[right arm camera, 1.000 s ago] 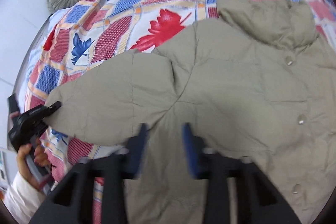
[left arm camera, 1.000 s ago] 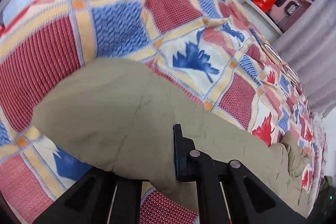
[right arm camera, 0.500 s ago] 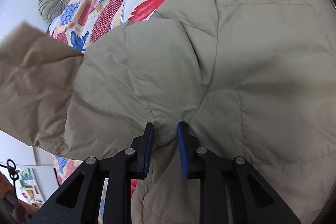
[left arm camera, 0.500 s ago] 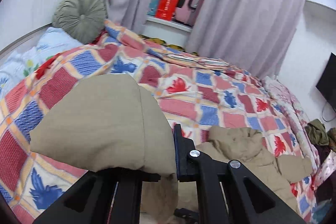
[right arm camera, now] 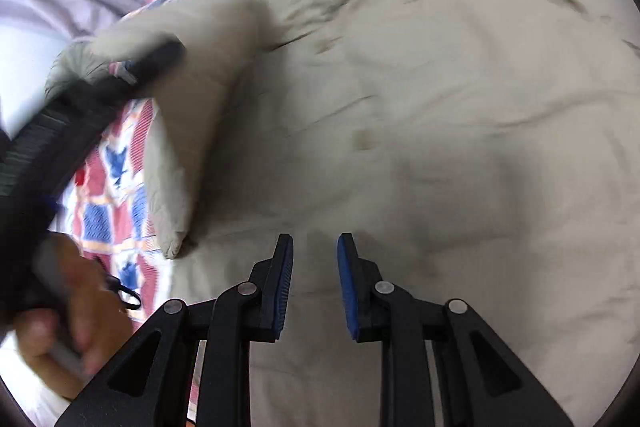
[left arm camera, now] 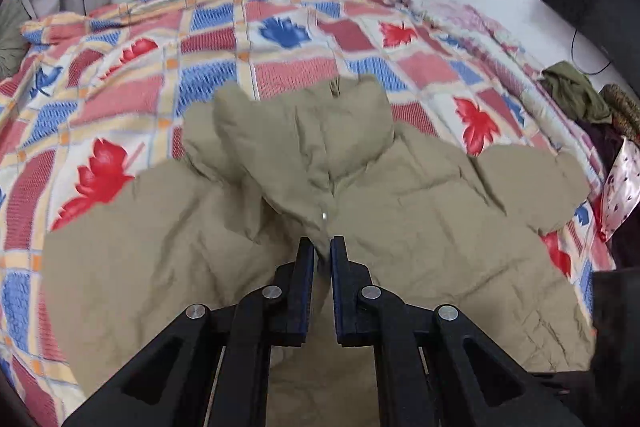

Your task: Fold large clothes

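Sleeve's been swung in over the jacket mid-bed since a second ago, left claw clamped on its cuff. Right claw hovers part-open, empty (puffy fabric could spring back once released).

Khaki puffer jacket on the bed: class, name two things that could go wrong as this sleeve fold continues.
1. The left gripper pinches only a thin tuck of the sleeve; the slick fabric could slip free.
2. The right gripper stands open above the khaki puffer jacket, pinning nothing, so the body may drag across the quilt.
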